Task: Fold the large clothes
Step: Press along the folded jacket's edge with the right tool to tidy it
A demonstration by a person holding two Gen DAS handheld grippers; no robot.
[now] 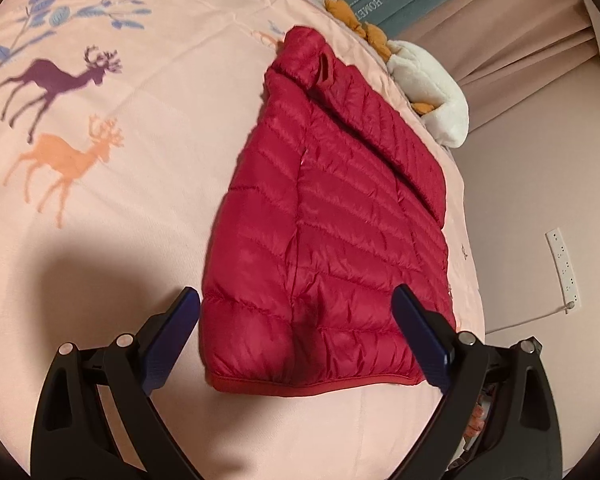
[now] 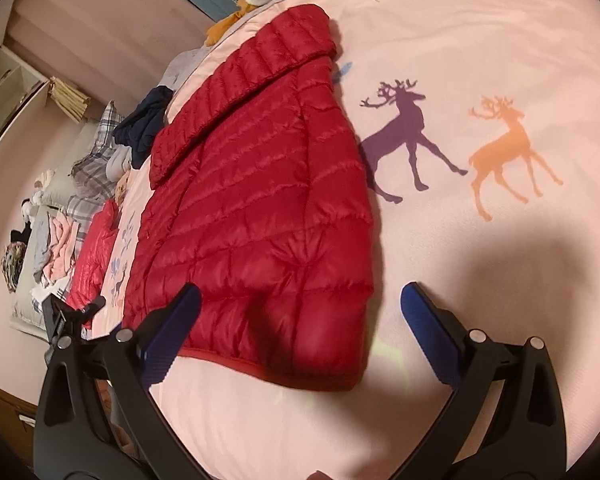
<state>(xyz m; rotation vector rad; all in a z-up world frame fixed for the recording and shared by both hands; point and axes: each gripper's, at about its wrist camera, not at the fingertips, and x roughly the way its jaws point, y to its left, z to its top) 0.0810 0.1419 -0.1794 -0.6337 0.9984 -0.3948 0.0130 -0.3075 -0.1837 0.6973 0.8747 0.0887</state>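
Observation:
A red quilted puffer jacket [image 1: 332,232] lies flat on the pink bedsheet [image 1: 140,184], folded lengthwise with a sleeve laid over its right side. It also shows in the right wrist view [image 2: 260,208]. My left gripper [image 1: 296,300] is open and empty, its blue pads above the jacket's hem end. My right gripper [image 2: 300,300] is open and empty, above the same hem from the other side. The left gripper [image 2: 72,316] also shows at the lower left of the right wrist view.
The sheet carries purple [image 1: 56,80] and orange [image 1: 68,160] deer prints. A white and orange plush toy [image 1: 428,80] lies by the bed edge. Dark clothes [image 2: 144,124], a second red garment [image 2: 96,248] and a clothes pile [image 2: 56,248] sit beside the bed. A power strip [image 1: 562,264] is on the wall.

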